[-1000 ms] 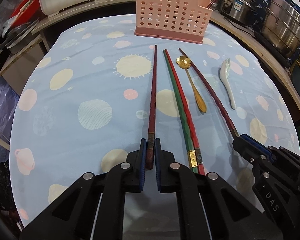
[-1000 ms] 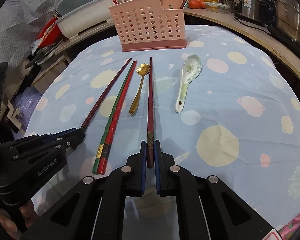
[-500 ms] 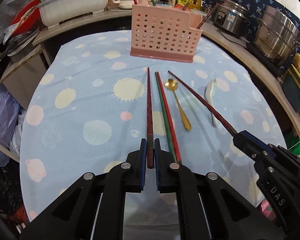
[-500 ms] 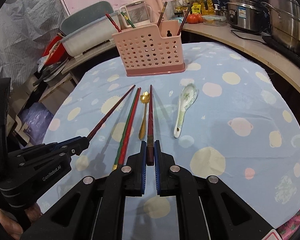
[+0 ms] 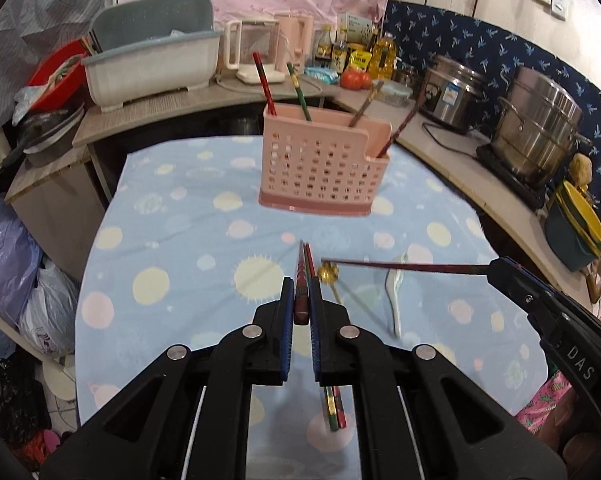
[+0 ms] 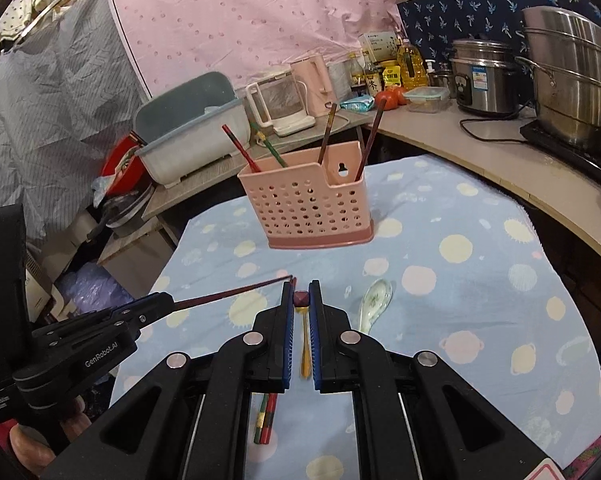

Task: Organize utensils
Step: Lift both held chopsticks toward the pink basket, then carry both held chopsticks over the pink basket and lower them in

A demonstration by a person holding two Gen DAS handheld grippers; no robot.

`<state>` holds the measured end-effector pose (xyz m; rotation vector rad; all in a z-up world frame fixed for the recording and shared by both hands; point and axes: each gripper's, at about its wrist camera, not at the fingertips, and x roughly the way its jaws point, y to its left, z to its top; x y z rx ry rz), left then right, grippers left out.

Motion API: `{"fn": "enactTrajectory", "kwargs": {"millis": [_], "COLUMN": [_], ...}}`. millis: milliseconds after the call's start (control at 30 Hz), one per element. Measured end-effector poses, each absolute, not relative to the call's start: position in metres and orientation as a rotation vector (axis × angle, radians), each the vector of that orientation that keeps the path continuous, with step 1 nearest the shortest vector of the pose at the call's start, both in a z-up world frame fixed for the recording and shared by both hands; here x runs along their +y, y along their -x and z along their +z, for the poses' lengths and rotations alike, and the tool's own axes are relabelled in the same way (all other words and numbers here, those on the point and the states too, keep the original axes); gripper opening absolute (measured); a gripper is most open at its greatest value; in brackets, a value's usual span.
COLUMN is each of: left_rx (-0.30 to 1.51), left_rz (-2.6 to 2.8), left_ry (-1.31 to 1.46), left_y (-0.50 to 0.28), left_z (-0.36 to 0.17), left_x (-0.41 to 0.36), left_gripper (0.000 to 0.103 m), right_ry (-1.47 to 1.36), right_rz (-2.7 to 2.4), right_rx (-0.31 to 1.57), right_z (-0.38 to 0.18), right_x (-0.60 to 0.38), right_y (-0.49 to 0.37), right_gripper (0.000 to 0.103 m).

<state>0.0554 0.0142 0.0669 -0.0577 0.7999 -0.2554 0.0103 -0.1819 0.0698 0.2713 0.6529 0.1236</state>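
Left wrist view: a cluttered kitchen rings a worktop [image 5: 148, 216] under planet-print cloth. The left claw [image 5: 301, 300] is clamped on one dark red chopstick [image 5: 301, 276], raised toward the pink holder [image 5: 320, 168], probably for dropping in; four sticks stand there. A red-green pair [image 5: 334, 408], one gold spoon [image 5: 327, 276] and one ceramic spoon [image 5: 394, 292] lie below.

Right wrist view: the right claw [image 6: 301, 304] pinches the second dark chopstick [image 6: 301, 299] end-on, likewise lifted; the holder [image 6: 312, 200] stands ahead.
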Motion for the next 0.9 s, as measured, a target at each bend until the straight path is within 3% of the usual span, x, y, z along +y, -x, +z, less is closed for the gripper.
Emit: {"fn": "enactTrajectory", "kwargs": {"millis": [567, 900], "left_rx": [0.661, 0.492], "left_rz": [-0.272, -0.264], "left_ry": [0.073, 0.087], "left_y": [-0.119, -0.166], "left_z": [0.146, 0.228], "left_x": [0.006, 0.003], "left_gripper": [0.007, 0.007], "right_ry": [-0.285, -0.321], "right_rz": [0.089, 0.084], "right_rx": [0.512, 0.378], "right_z": [0.133, 0.203], "right_x": [-0.210, -0.228], "right_y": [-0.066, -0.124], "right_gripper": [0.007, 0.007]}}
